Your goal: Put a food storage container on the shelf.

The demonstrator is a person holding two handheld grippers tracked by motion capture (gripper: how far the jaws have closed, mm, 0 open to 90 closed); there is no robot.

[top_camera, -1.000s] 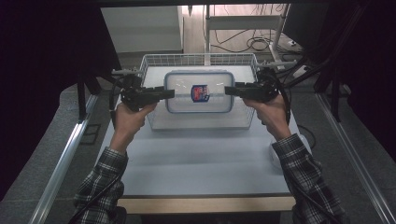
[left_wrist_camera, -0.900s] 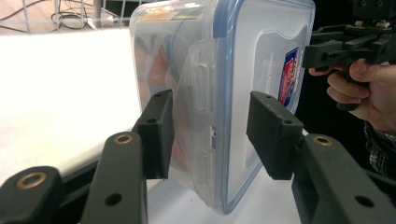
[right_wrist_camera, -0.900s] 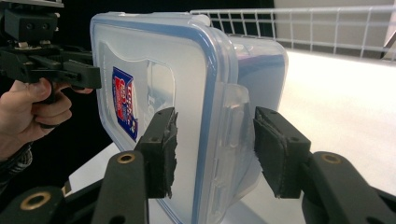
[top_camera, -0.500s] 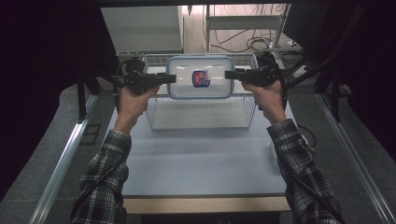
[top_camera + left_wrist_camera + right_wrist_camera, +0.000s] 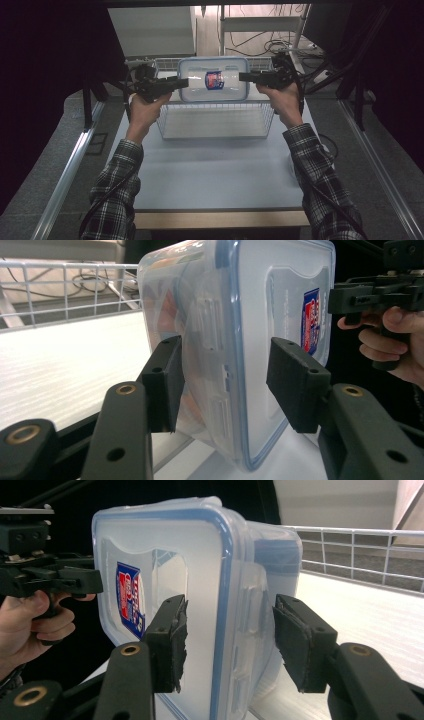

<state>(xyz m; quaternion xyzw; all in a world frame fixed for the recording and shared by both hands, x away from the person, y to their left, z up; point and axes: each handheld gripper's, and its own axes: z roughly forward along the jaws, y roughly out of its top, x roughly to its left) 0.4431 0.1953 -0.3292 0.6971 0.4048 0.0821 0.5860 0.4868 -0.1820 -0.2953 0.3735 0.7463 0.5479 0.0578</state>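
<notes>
A clear plastic container [image 5: 197, 90] with a blue-rimmed lid and a red-and-blue label stands tipped on edge over the far part of a wire basket [image 5: 215, 122], its lid facing the high view. My left gripper [image 5: 182, 82] clamps its left end and my right gripper [image 5: 245, 76] its right end. In the left gripper view my left gripper [image 5: 225, 360] straddles the container [image 5: 270, 300]; its jaws have just opened slightly with the box still between them. The right gripper view has my right gripper [image 5: 225, 610] across the lid rim of the container [image 5: 165, 545].
The basket sits at the far side of a pale table [image 5: 215, 170]. Cables and shelving lie beyond it, with dark curtains on both sides. The opposite hand and its gripper appear behind the box in each gripper view.
The container went from lying flat in the basket to raised and tipped upright, lid toward the camera. Both hands moved farther away along with it.
</notes>
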